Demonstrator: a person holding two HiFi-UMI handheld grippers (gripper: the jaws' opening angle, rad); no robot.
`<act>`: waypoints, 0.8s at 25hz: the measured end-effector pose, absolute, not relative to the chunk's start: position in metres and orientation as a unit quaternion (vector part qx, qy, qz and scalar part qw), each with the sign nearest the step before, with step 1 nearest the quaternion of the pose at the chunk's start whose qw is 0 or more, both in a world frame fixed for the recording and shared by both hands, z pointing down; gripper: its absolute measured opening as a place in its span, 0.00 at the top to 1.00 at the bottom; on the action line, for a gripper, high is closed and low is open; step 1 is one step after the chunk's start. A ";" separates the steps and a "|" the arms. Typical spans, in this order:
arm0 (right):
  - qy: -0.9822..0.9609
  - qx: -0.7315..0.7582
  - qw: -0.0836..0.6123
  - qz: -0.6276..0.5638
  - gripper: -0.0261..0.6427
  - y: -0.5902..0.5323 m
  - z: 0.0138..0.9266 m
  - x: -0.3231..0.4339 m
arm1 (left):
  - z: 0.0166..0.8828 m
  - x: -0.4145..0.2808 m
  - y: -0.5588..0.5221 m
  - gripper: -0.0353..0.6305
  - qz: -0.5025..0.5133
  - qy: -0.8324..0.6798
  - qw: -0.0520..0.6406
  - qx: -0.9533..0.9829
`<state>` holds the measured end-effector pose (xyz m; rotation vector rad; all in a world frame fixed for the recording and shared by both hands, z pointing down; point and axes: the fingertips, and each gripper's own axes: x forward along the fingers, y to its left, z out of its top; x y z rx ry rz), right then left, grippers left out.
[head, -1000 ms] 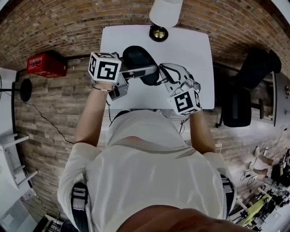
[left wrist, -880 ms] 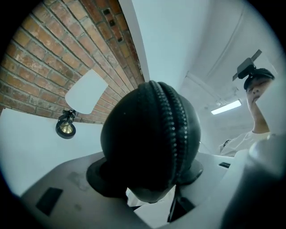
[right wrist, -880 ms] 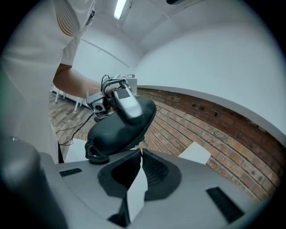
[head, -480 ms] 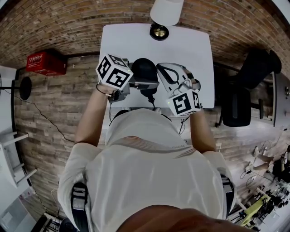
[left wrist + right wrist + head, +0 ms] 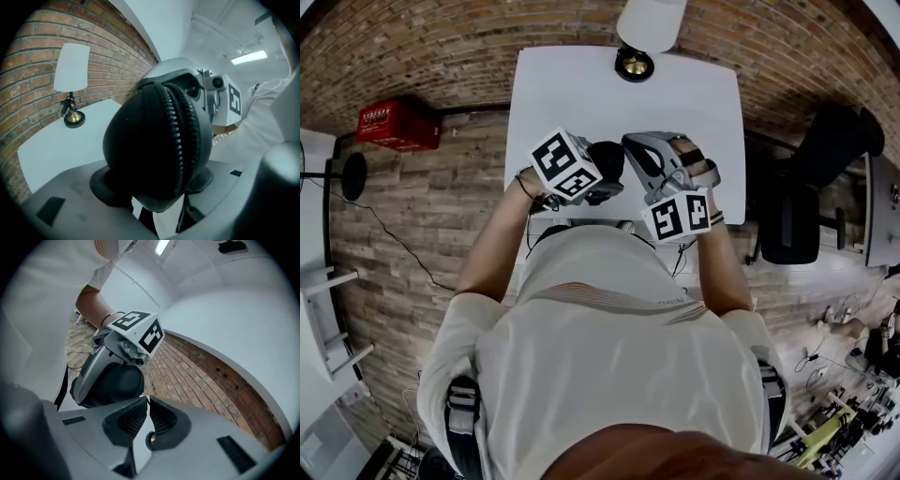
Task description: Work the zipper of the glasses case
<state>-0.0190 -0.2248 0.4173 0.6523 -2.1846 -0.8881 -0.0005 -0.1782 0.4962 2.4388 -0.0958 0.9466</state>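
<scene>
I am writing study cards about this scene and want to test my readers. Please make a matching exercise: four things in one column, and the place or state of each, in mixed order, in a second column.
Things
1. glasses case
2. lamp
3. red box
4. right gripper

Places or states
A. off the table, to its left in the head view
B. jaws together
C. between the jaws of the left gripper
D. on the far edge of the table

Pairs: 1-C; 2-D; 3-A; 4-B

surface: white table, by a brick wall | on it: one lamp at far edge | base: seemingly brass | shade: white
</scene>
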 end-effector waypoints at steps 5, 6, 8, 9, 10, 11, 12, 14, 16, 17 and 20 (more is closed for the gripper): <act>-0.833 0.221 0.358 -0.359 0.85 -0.217 0.427 -0.027 | 0.526 -0.007 -0.177 0.55 0.416 -0.054 0.225 0.879; -0.834 0.218 0.358 -0.357 0.85 -0.216 0.429 -0.029 | 0.530 -0.007 -0.177 0.55 0.423 -0.058 0.221 0.877; -0.837 0.216 0.358 -0.353 0.85 -0.215 0.431 -0.030 | 0.535 -0.007 -0.178 0.55 0.429 -0.064 0.217 0.875; -0.837 0.216 0.359 -0.352 0.85 -0.214 0.432 -0.030 | 0.536 -0.007 -0.177 0.55 0.429 -0.065 0.217 0.874; -0.838 0.215 0.358 -0.352 0.85 -0.213 0.433 -0.030 | 0.537 -0.007 -0.177 0.55 0.428 -0.065 0.215 0.875; -0.839 0.216 0.356 -0.349 0.85 -0.213 0.433 -0.030 | 0.537 -0.007 -0.177 0.55 0.425 -0.067 0.211 0.878; -0.843 0.218 0.351 -0.345 0.85 -0.213 0.431 -0.031 | 0.535 -0.007 -0.180 0.55 0.419 -0.072 0.202 0.883; -0.852 0.228 0.336 -0.330 0.85 -0.216 0.425 -0.032 | 0.529 -0.007 -0.191 0.54 0.398 -0.091 0.174 0.896; -0.860 0.243 0.317 -0.317 0.84 -0.221 0.416 -0.033 | 0.522 -0.007 -0.202 0.54 0.376 -0.115 0.156 0.906; -0.864 0.253 0.306 -0.309 0.84 -0.224 0.412 -0.032 | 0.517 -0.007 -0.208 0.54 0.363 -0.128 0.152 0.911; -0.872 0.294 0.277 -0.275 0.84 -0.237 0.403 -0.021 | 0.495 -0.008 -0.227 0.54 0.299 -0.170 0.140 0.928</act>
